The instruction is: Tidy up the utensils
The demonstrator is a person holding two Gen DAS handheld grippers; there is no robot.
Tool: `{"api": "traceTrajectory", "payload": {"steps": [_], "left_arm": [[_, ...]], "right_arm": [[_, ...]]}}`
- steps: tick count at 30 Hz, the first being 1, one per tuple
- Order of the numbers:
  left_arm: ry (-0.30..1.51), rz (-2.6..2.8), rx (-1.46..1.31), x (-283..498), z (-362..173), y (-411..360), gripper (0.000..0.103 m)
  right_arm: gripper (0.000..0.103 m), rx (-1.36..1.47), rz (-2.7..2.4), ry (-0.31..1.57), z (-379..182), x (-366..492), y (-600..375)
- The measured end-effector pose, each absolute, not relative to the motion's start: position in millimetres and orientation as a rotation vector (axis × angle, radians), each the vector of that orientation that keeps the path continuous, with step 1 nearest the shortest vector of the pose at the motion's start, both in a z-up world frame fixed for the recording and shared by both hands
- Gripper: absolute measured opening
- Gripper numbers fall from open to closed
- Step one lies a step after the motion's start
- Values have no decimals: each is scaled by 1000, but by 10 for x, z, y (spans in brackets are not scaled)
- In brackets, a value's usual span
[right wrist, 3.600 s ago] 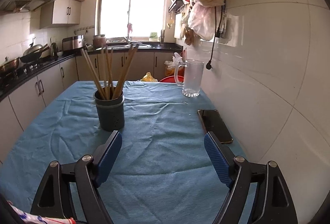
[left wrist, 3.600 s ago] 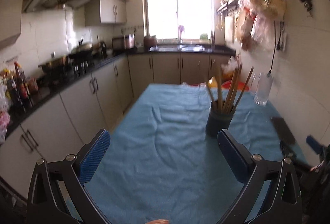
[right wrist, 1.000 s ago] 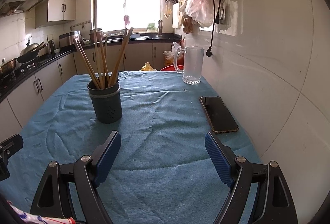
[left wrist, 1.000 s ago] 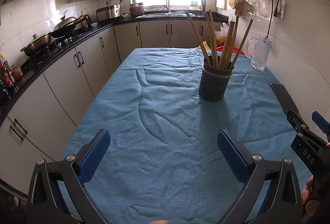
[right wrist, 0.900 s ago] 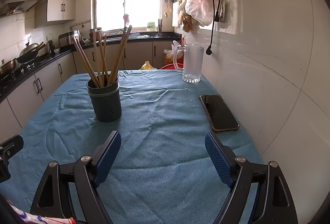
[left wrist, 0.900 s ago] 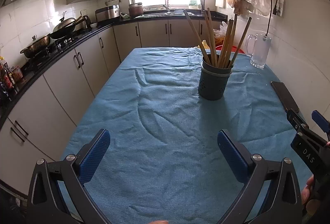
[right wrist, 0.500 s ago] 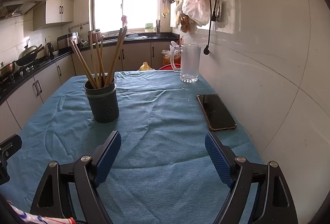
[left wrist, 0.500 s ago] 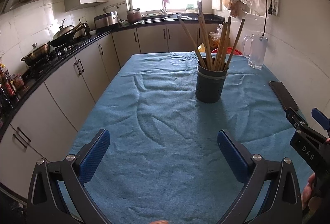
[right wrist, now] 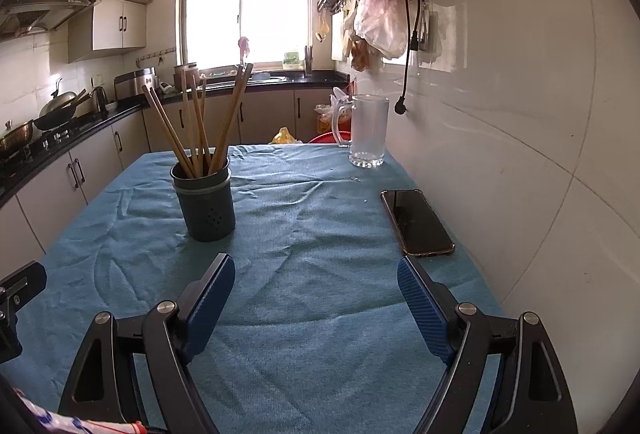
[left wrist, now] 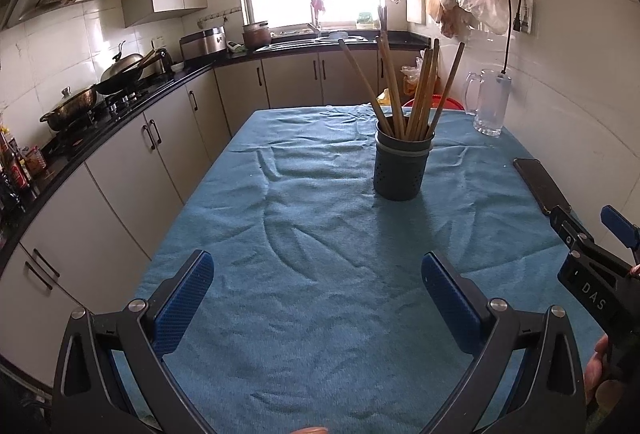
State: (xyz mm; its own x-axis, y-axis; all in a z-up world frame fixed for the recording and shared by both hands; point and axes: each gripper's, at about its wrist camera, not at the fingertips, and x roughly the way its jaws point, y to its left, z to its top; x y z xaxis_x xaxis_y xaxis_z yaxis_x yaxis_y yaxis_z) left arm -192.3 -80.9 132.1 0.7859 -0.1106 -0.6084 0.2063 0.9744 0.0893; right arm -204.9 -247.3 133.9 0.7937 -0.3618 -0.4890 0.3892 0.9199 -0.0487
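Chopstick holder (left wrist: 402,170) upright mid-bench on the blue cloth (left wrist: 320,234), wooden chopsticks (left wrist: 416,94) fanned out inside.

A dark phone (right wrist: 418,222) lies flat by the wall and a glass mug (right wrist: 368,132) stands farther back, both well apart from the holder. The right gripper (right wrist: 316,298) reads "DAS" in the left view. Both it and the left gripper (left wrist: 318,288) hang spread apart and empty, and now sit farther from the holder than a second ago.

left gripper (left wrist: 317,294): black frame, silver screws, ribbed blue pads | right gripper (right wrist: 316,298): same build, white "DAS" lettering | skin-toned fingers (left wrist: 596,364) beside the lettering
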Motion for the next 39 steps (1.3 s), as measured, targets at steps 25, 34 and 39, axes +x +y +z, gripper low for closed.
{"api": "traceTrajectory", "payload": {"steps": [25,34,39], "left_arm": [[643,-185,83,-2031,1437,-650,103],[665,-190,78,-1992,1410,-651,103],[678,-194,78,-1970,1385,-654,103]], "right_arm": [[88,18,-402,446,1502,-2261,-2348],[88,19,-399,453,1498,-2263,-2361],[88,20,-398,456,1490,-2257,-2364]]}}
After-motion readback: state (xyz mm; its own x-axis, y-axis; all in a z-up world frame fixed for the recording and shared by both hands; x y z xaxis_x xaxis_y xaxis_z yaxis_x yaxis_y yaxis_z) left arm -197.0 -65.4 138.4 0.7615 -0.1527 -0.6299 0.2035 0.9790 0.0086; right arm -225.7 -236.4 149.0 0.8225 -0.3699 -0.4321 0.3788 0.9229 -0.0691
